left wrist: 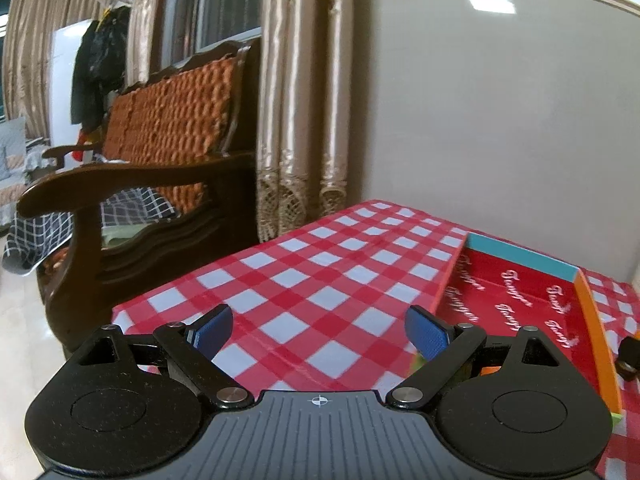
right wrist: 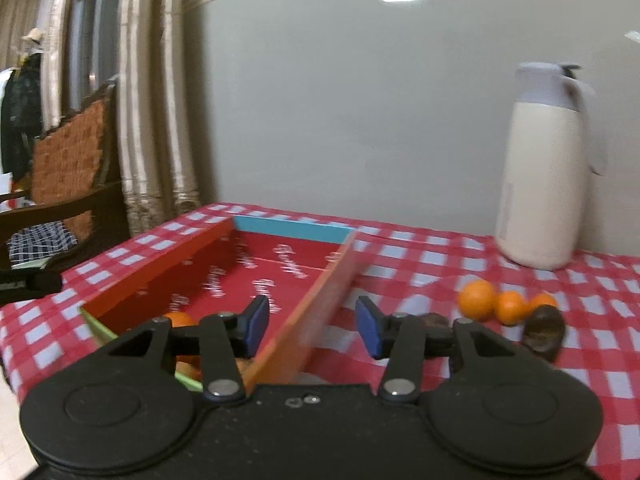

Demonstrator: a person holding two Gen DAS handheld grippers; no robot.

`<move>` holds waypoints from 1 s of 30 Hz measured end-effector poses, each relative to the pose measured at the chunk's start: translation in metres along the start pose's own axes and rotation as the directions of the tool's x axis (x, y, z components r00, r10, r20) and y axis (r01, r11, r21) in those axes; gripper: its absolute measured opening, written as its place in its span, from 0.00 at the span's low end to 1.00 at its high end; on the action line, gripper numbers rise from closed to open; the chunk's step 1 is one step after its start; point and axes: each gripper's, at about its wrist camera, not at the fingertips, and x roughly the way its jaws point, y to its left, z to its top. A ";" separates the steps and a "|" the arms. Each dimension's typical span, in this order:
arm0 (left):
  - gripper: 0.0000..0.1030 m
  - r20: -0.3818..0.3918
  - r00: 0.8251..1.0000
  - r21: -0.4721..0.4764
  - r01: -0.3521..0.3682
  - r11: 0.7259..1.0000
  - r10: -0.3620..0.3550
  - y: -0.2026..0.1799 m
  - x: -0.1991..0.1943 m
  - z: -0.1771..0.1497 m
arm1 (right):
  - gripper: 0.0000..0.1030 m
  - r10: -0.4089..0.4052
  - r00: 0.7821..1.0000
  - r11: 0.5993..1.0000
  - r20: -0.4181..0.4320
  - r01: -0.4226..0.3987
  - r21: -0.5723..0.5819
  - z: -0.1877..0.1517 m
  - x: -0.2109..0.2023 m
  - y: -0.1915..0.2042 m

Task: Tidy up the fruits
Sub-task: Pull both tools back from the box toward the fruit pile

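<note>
Blue-padded, the right gripper [right wrist: 312,326] stands parted and empty astride the orange right wall of the shallow red cardboard tray [right wrist: 280,276]; the left gripper [left wrist: 318,334] gapes wide over red-checked tablecloth [left wrist: 304,280]. One orange fruit [right wrist: 180,319] lies in the tray's near end, three small oranges [right wrist: 508,305] and a dark brown fruit [right wrist: 544,330] sit right of it. Farther right, a cream thermos jug [right wrist: 544,176] stands by the wall.

Glossy checked tablecloth [left wrist: 312,280]; glossy cardboard-like tray [right wrist: 276,264]; smooth plastic jug [right wrist: 540,184] at right; polished wooden bench [left wrist: 132,208], quilted cloth cushion, left; satin curtains [left wrist: 300,80]
</note>
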 end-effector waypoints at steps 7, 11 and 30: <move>0.90 0.023 0.998 0.049 0.051 0.998 -0.052 -0.034 -0.012 -0.002 | 0.53 -0.119 0.993 0.992 -0.011 0.119 0.051 -0.008 -0.005 -0.037; 0.90 0.038 0.995 0.082 0.089 0.993 -0.092 -0.056 -0.020 -0.005 | 0.61 -0.202 0.979 0.975 -0.012 0.202 0.087 -0.014 -0.010 -0.060; 0.90 0.078 0.957 0.215 0.258 0.942 -0.280 -0.149 -0.051 -0.021 | 0.80 -0.439 0.897 0.878 -0.051 0.440 0.187 -0.026 -0.040 -0.138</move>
